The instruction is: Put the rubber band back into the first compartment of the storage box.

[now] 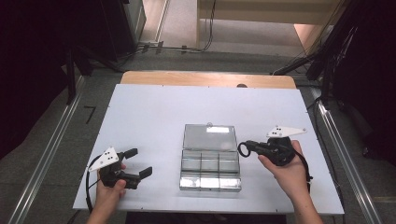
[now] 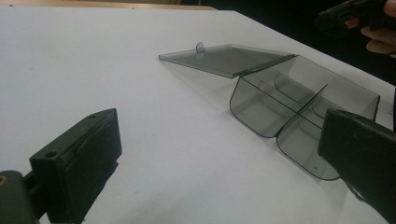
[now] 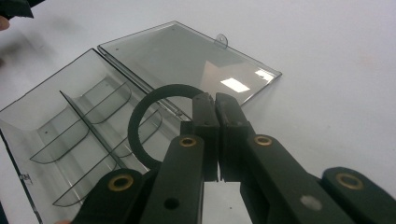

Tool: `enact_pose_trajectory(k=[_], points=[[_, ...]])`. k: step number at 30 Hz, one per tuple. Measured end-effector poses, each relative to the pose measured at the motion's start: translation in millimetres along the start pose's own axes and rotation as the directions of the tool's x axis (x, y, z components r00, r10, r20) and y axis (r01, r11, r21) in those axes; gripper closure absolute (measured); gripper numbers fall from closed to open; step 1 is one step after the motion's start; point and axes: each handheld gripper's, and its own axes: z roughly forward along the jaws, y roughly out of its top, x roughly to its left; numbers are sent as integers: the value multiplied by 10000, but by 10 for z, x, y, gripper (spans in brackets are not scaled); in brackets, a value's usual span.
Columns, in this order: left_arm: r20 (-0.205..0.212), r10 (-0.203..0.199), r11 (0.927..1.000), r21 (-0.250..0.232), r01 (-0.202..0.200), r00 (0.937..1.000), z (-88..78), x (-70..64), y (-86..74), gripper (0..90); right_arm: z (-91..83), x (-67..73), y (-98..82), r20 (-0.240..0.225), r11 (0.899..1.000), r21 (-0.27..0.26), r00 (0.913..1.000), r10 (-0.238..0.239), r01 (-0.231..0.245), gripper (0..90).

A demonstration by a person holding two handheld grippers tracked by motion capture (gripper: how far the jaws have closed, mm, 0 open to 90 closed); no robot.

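Note:
A clear plastic compartment box (image 1: 210, 173) lies open at the table's front middle, its lid (image 1: 208, 136) flat behind it. The dividers inside (image 3: 88, 126) show nothing in them. My right gripper (image 1: 251, 146) is just right of the box, level and pointing left, shut on a black ring (image 1: 239, 150). In the right gripper view the ring (image 3: 134, 123) sticks out to the left of the closed jaws (image 3: 215, 100), above the box. My left gripper (image 1: 140, 162) rests left of the box, open, with nothing between its jaws (image 2: 219, 140); the box (image 2: 299, 107) lies ahead of it.
The white table top (image 1: 154, 107) has a wooden strip (image 1: 205, 78) along its far edge. Dark stands and cables stand on the floor around the table. In the left gripper view, the other hand and its gripper (image 2: 350, 14) show at the top right.

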Motion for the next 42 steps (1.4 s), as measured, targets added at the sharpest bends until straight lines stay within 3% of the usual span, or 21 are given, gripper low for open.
enact_pose_trajectory(k=[42], points=[[15,74,10000,47,-74,10000,4,-8,1,1,290,351,119,-503,9992,261,9983,-302,315,863]])
